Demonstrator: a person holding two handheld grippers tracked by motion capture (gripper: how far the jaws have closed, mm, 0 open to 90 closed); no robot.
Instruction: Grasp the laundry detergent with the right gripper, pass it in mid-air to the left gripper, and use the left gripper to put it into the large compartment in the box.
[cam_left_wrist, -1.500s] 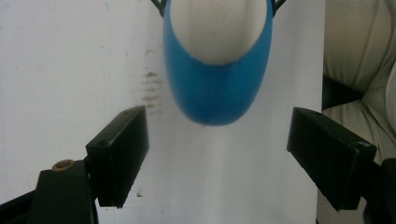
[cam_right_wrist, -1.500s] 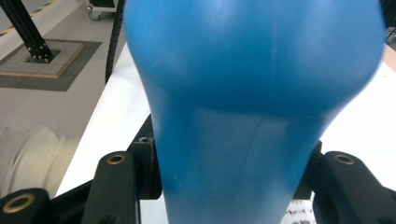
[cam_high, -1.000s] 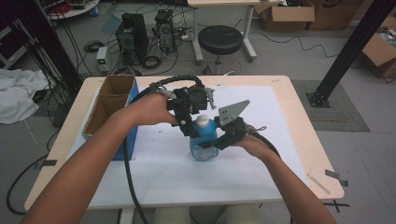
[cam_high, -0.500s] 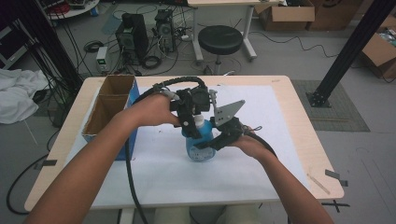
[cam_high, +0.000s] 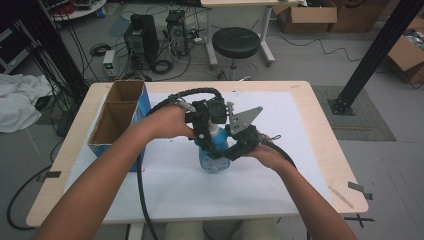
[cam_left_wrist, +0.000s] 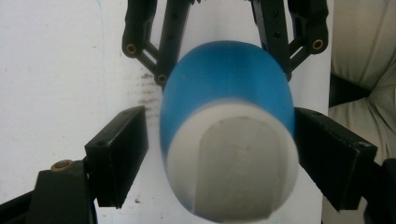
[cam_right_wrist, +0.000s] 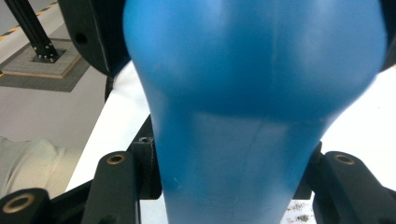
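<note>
A blue bottle (cam_high: 213, 164) with a white cap stands on the white sheet at the table's middle. My right gripper (cam_high: 218, 151) comes in from the right and is shut on the bottle's blue body (cam_right_wrist: 252, 93), a jaw on each side (cam_right_wrist: 224, 186). My left gripper (cam_high: 212, 131) points down over the bottle's top. In the left gripper view the white cap (cam_left_wrist: 233, 163) sits between its jaws (cam_left_wrist: 222, 154); a gap shows at the left jaw, and the right jaw is at the cap's edge. The right gripper's fingers (cam_left_wrist: 156, 46) clasp the body below.
An open cardboard box (cam_high: 117, 120) with a blue side and two compartments stands at the table's left edge. The white sheet (cam_high: 300, 150) covers most of the wooden table. A black stool (cam_high: 236, 40) and cables lie beyond the far edge. Both black cables trail off the front.
</note>
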